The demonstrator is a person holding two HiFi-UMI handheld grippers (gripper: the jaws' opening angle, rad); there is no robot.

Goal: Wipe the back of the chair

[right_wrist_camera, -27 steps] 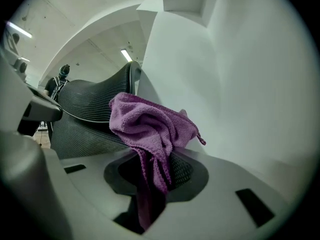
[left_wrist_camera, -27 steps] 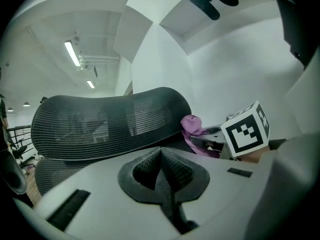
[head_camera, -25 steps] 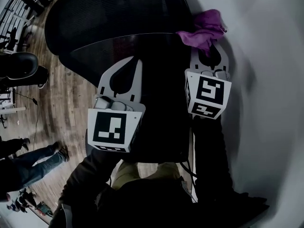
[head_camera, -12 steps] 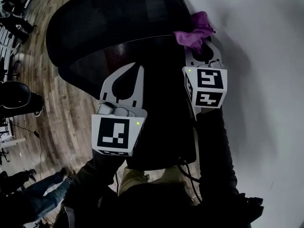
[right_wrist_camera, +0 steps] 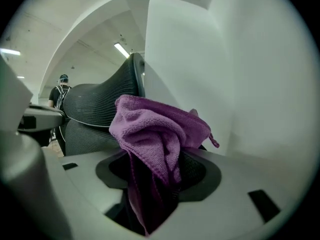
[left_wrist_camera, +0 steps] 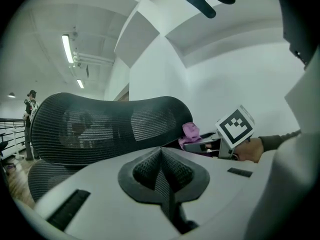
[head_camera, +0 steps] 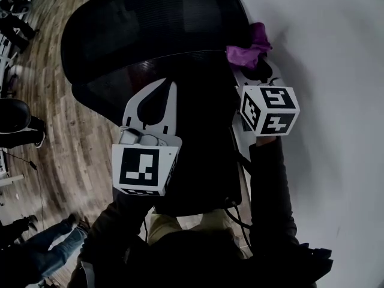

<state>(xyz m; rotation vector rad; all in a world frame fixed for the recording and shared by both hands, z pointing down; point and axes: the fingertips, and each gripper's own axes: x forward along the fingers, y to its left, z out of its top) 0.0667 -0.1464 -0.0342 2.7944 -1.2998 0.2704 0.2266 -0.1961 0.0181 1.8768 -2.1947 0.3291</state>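
A black mesh office chair back [head_camera: 150,29] fills the upper middle of the head view, and its curved headrest [left_wrist_camera: 105,126] spans the left gripper view. My right gripper [head_camera: 255,71] is shut on a purple cloth [head_camera: 247,48], which sits against the chair back's right edge beside the white wall. The purple cloth [right_wrist_camera: 155,134] bunches up over the jaws in the right gripper view. My left gripper [head_camera: 157,95] hangs in front of the chair back, shut with nothing between its jaws.
A white wall [head_camera: 336,101] runs close along the right. Wood floor [head_camera: 66,155] lies to the left, with another dark chair [head_camera: 15,116] and a standing person's legs [head_camera: 42,248] at the lower left. A person [right_wrist_camera: 61,96] stands beyond the chair.
My right gripper has turned and carried the purple cloth slightly along the chair's right edge. The left gripper has barely moved.
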